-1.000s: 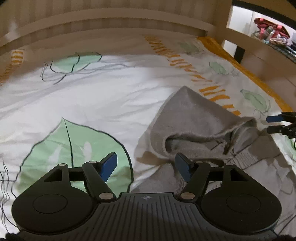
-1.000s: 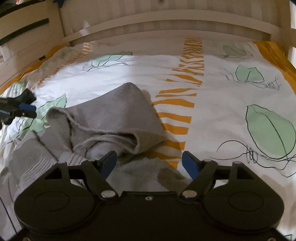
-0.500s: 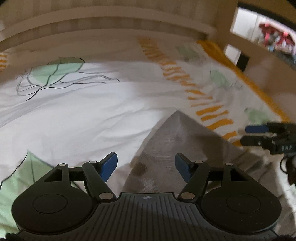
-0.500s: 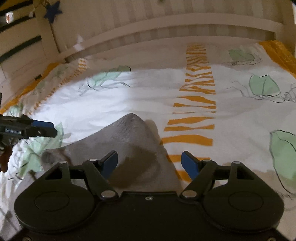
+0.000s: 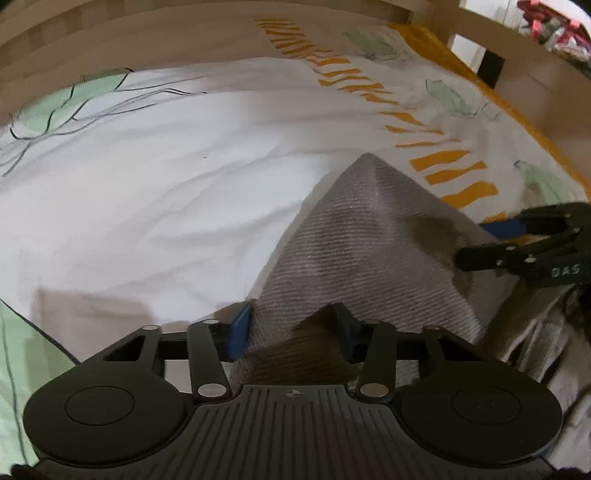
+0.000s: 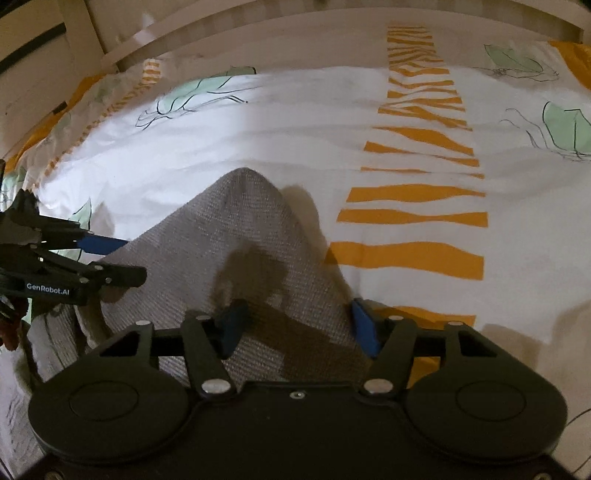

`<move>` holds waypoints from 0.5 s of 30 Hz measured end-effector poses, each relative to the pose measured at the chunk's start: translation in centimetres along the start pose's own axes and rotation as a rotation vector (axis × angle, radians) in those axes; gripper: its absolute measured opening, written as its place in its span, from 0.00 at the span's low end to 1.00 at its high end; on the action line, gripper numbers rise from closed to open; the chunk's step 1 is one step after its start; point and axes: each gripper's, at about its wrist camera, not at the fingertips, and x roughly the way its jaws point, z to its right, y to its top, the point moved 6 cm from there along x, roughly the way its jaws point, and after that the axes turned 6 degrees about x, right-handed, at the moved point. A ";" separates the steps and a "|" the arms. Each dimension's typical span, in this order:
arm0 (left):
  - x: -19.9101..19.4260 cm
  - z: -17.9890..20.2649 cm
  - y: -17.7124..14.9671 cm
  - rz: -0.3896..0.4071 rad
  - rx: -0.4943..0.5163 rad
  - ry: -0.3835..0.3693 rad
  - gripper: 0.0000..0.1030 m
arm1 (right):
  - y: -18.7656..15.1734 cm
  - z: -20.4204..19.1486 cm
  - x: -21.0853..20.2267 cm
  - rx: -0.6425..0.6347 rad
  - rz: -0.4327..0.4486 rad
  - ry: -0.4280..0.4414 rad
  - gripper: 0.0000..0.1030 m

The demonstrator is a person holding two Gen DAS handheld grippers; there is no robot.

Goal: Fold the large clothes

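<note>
A grey knit garment (image 5: pixel 369 240) lies on the bed with one pointed part reaching toward the headboard. My left gripper (image 5: pixel 291 326) is low over the left edge of this part, its jaws closing with a fold of the knit between the blue pads. My right gripper (image 6: pixel 299 325) straddles the right edge of the same grey garment (image 6: pixel 240 236), jaws closing too, fabric between them and the right pad just off the cloth. Each gripper shows in the other's view: the right gripper (image 5: pixel 480 242) at the garment's right side, the left gripper (image 6: pixel 135 258) at its left.
The bedcover (image 5: pixel 166 184) is white with green leaf prints and a band of orange stripes (image 6: pixel 413 218). A pale wooden headboard (image 6: pixel 295 26) runs along the far side. A bed post and a shelf with clutter (image 5: pixel 546 18) stand beyond the right edge.
Both grippers have moved forward and down along the garment toward its pointed end. Their jaws have narrowed around the fabric, and each now sits closer to the other.
</note>
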 end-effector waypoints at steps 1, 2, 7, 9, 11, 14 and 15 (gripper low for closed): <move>0.0 0.0 0.0 0.002 -0.009 -0.006 0.34 | -0.1 0.1 0.0 0.000 0.002 0.000 0.55; -0.2 -0.1 0.0 0.002 -0.017 -0.017 0.32 | -0.1 0.0 0.0 0.000 0.000 0.001 0.44; -1.3 -0.2 0.6 0.065 0.011 0.024 0.32 | -0.4 -0.2 -0.3 -0.022 -0.008 0.008 0.25; -1.6 -0.3 1.1 0.100 0.005 0.038 0.32 | -0.3 -0.3 -0.3 -0.038 -0.011 0.007 0.25; -1.8 -0.6 1.4 0.130 -0.005 0.053 0.34 | -0.4 -0.2 -0.3 -0.037 -0.001 -0.005 0.42; -0.6 -0.7 1.3 0.055 -0.002 0.062 0.42 | -0.2 -0.1 -0.3 -0.039 0.021 -0.012 0.74; 0.2 -0.7 1.0 0.013 0.000 0.065 0.44 | -0.1 0.0 -0.2 -0.039 0.022 -0.014 0.73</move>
